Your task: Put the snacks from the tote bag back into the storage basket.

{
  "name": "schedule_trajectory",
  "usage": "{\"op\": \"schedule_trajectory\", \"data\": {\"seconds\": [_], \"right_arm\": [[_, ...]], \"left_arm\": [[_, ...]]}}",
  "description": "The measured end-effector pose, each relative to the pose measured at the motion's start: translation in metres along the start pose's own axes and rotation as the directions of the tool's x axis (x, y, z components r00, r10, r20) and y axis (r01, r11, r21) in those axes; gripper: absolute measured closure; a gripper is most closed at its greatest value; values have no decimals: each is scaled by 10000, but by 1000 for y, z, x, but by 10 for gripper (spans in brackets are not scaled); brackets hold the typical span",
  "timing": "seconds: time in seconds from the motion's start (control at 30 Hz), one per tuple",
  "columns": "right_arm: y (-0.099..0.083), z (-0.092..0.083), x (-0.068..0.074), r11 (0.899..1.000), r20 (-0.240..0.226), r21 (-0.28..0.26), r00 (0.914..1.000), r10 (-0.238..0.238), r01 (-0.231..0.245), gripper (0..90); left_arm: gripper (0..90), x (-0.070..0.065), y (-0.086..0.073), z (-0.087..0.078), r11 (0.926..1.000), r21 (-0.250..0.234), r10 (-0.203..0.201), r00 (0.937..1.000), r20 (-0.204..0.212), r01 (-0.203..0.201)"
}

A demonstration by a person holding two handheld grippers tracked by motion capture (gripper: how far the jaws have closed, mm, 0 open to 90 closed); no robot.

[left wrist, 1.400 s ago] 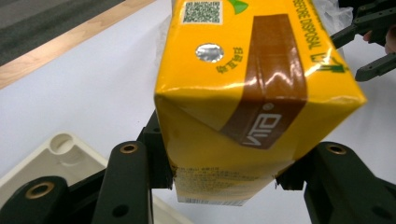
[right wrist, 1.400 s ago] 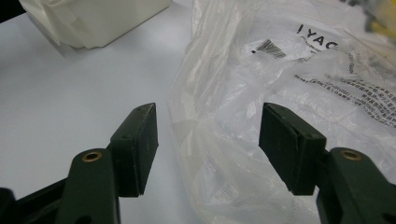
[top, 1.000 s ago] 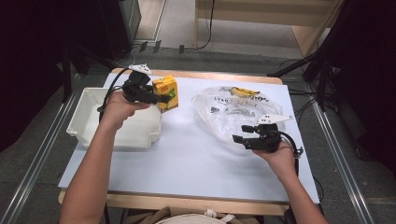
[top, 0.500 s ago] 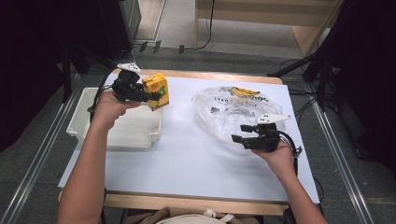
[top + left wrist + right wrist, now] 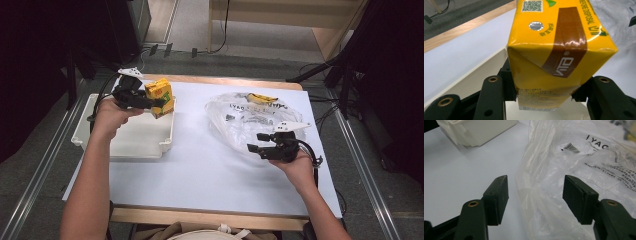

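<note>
A yellow drink carton (image 5: 161,96) (image 5: 556,50) with a brown stripe is clamped between the jaws of my left gripper (image 5: 156,103) (image 5: 541,92). It hangs tilted over the far right corner of the white tray (image 5: 125,142). My right gripper (image 5: 256,148) (image 5: 535,195) stands open at the near edge of a crumpled clear plastic bag (image 5: 252,120) (image 5: 579,162). A fold of the bag lies between its jaws, and the pads do not press on it. A yellow item (image 5: 262,98) shows through the bag at its far side.
The white tray (image 5: 474,130) sits at the table's left, on a white sheet (image 5: 200,170) that covers most of the wooden table (image 5: 235,81). Dark floor, cables and wooden furniture lie beyond the far edge.
My left gripper has carried the carton left and toward the far edge, from beside the tray to above its far right corner. The right gripper has stayed still.
</note>
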State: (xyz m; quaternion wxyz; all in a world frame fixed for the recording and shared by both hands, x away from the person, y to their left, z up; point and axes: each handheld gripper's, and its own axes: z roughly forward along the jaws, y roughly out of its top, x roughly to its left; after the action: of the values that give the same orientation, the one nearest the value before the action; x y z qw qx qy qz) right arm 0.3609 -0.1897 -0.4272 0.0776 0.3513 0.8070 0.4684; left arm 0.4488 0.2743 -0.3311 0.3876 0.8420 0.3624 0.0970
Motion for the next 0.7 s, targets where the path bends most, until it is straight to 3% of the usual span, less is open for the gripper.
{"op": "schedule_trajectory", "data": {"seconds": [0.37, 0.7], "right_arm": [[0, 0, 0, 10000, -16, -28, 10000, -19, 19, 384], [0, 1, 0, 10000, -15, -13, 10000, -20, 20, 384]], "left_arm": [[511, 11, -10, 5, 9993, 269, -236, 9993, -277, 243], [512, 21, -22, 21, 9984, 421, -364, 9978, -554, 388]]}}
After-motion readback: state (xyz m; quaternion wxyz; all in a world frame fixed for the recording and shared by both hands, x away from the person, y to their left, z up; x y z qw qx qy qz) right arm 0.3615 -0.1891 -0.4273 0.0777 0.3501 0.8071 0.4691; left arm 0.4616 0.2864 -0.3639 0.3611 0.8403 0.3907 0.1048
